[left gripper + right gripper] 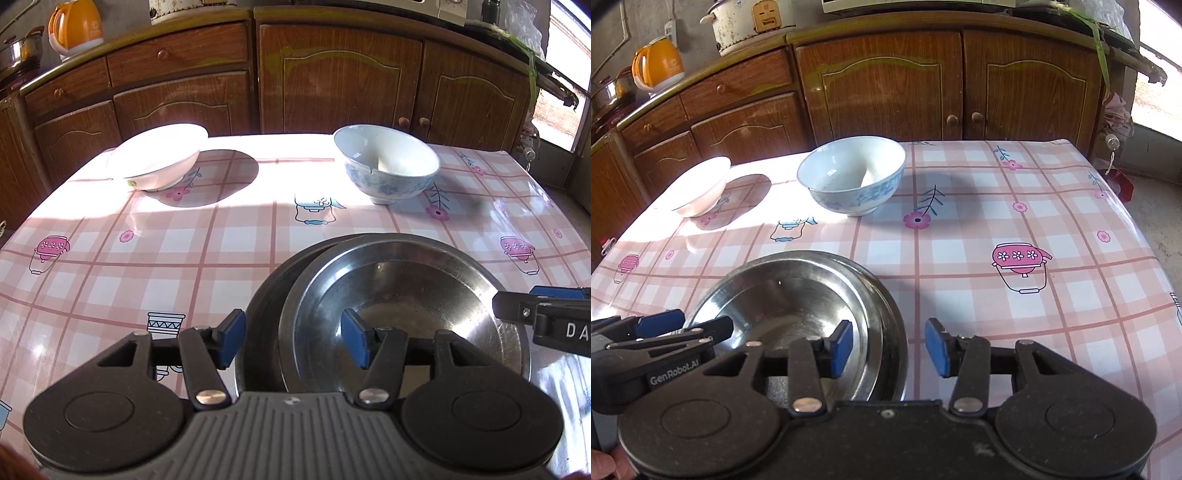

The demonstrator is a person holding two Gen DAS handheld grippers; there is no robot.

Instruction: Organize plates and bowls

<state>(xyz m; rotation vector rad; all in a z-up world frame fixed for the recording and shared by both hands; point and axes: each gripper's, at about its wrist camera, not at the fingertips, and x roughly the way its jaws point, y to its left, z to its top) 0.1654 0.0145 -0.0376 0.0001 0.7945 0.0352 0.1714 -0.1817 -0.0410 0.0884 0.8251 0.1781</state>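
Observation:
Two shallow steel plates [399, 295] [798, 295] lie nested on the pink checked tablecloth [147, 258] [997, 314] near its front edge. My left gripper [295, 341] is open and straddles the stack's left rim, its blue pads clear of the metal. My right gripper [889, 347] is open astride the right rim, not pressing either. Each gripper's fingers [517, 310] [683, 328] also show at the edge of the other's view. Farther back stand a white bowl [159, 158] [701, 188] on the left and a blue-patterned bowl [388, 166] [853, 177] to its right.
Brown wooden cabinets [332, 81] [886, 85] run behind the table. On their counter stand an orange kettle [75, 26] [657, 66], a steel pot [18, 51] and a white rice cooker [746, 26]. The table's right edge drops off near a sunlit doorway.

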